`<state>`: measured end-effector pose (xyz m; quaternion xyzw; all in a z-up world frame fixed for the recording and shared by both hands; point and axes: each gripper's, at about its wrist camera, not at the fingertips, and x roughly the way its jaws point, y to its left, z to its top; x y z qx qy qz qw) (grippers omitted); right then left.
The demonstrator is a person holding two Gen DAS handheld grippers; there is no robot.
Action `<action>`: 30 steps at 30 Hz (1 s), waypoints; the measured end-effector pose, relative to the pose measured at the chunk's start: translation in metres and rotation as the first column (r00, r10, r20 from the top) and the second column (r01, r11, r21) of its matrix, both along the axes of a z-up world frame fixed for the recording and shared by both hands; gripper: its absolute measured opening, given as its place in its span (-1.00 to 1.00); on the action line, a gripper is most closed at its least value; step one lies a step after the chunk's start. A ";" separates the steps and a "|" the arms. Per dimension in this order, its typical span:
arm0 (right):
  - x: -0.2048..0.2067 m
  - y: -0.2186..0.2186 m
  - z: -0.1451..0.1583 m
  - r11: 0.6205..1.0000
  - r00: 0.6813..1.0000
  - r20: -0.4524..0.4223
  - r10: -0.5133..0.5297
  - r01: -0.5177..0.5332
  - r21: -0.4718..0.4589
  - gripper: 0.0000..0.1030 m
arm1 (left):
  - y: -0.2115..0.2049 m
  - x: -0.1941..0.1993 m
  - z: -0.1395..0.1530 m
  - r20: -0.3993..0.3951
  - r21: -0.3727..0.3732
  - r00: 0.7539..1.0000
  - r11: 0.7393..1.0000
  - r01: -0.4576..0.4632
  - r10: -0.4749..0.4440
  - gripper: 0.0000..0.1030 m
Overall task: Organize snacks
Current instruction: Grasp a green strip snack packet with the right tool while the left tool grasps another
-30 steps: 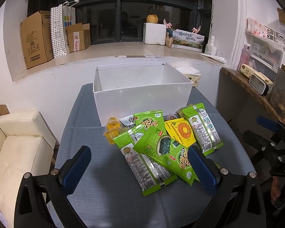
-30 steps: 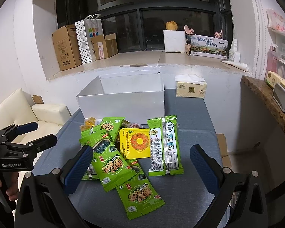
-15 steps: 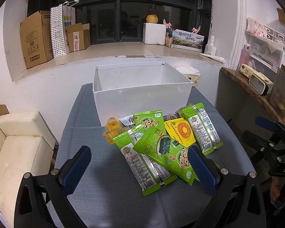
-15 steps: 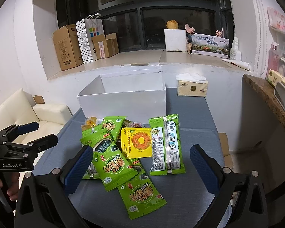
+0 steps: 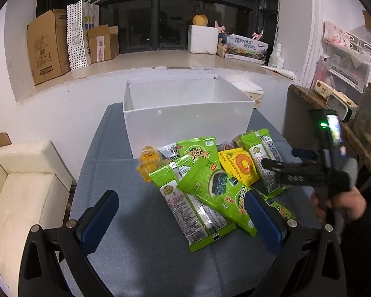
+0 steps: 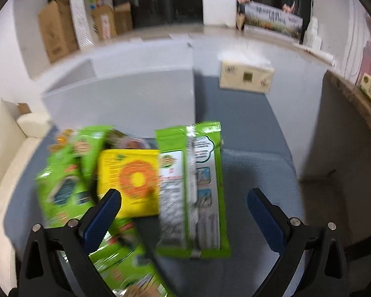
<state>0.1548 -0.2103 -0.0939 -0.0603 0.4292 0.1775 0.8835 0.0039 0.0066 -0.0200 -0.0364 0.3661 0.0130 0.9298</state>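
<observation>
A pile of snack packets lies on the blue-grey table (image 5: 141,247) in front of an open white box (image 5: 188,118). It holds green packets (image 5: 210,185), a yellow packet (image 5: 240,165) and small yellow jelly cups (image 5: 148,158). My left gripper (image 5: 183,220) is open and empty, held low before the pile. My right gripper (image 6: 184,215) is open, close over a long green packet (image 6: 193,185) beside the yellow packet (image 6: 133,178). In the left wrist view the right gripper (image 5: 279,165) reaches in over the pile's right side. The right wrist view is blurred.
A tissue box (image 6: 246,76) sits on the table right of the white box. A cream sofa (image 5: 24,193) stands left of the table. A wooden shelf (image 5: 334,123) stands on the right. Cardboard boxes (image 5: 47,47) sit on the window ledge behind.
My right gripper has moved forward and down, in over the right side of the snack pile, still open. My left gripper has hardly moved.
</observation>
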 end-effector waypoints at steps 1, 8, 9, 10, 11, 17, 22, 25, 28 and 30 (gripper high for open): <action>0.007 0.001 -0.006 1.000 1.000 -0.012 -0.002 0.002 -0.006 1.00 | 0.001 0.000 -0.002 -0.004 -0.003 1.000 1.000 -0.002 0.002 1.00; 0.021 0.003 -0.035 1.000 0.992 -0.124 0.023 -0.025 -0.015 0.28 | 0.008 0.004 -0.018 -0.040 -0.019 0.999 1.000 -0.014 0.013 1.00; 0.021 0.001 -0.035 1.000 0.993 -0.118 0.021 -0.021 0.000 0.28 | 0.008 0.004 -0.020 -0.045 -0.021 0.999 1.000 -0.014 0.013 1.00; 0.020 -0.003 -0.034 1.000 0.993 -0.118 0.019 -0.017 0.020 0.28 | 0.008 0.004 -0.021 -0.048 -0.022 0.999 1.000 -0.014 0.013 1.00; 0.018 -0.005 -0.033 0.999 0.993 -0.117 0.025 -0.020 0.036 0.28 | 0.009 0.004 -0.022 -0.050 -0.024 0.999 1.000 -0.014 0.013 1.00; 0.001 -0.020 0.005 0.992 0.999 -0.046 0.021 -0.016 0.124 0.28 | 0.008 0.005 -0.024 -0.045 -0.041 0.999 0.999 -0.002 0.000 1.00; -0.001 -0.010 0.054 0.985 0.996 0.054 0.065 -0.073 0.158 0.28 | 0.003 0.006 -0.026 -0.046 -0.042 0.999 0.999 0.018 -0.020 1.00; 0.005 0.006 0.072 0.984 0.992 0.094 0.088 -0.101 0.144 0.28 | -0.002 0.011 -0.028 -0.052 -0.065 0.998 0.997 0.042 -0.046 1.00; 0.012 0.020 0.081 0.982 0.988 0.115 0.099 -0.116 0.151 0.28 | -0.013 0.029 -0.039 -0.099 -0.111 0.993 0.992 0.052 -0.063 1.00; 0.012 0.022 0.084 0.979 0.987 0.125 0.100 -0.120 0.166 0.28 | -0.025 0.048 -0.055 -0.144 -0.137 0.987 0.990 0.045 -0.065 1.00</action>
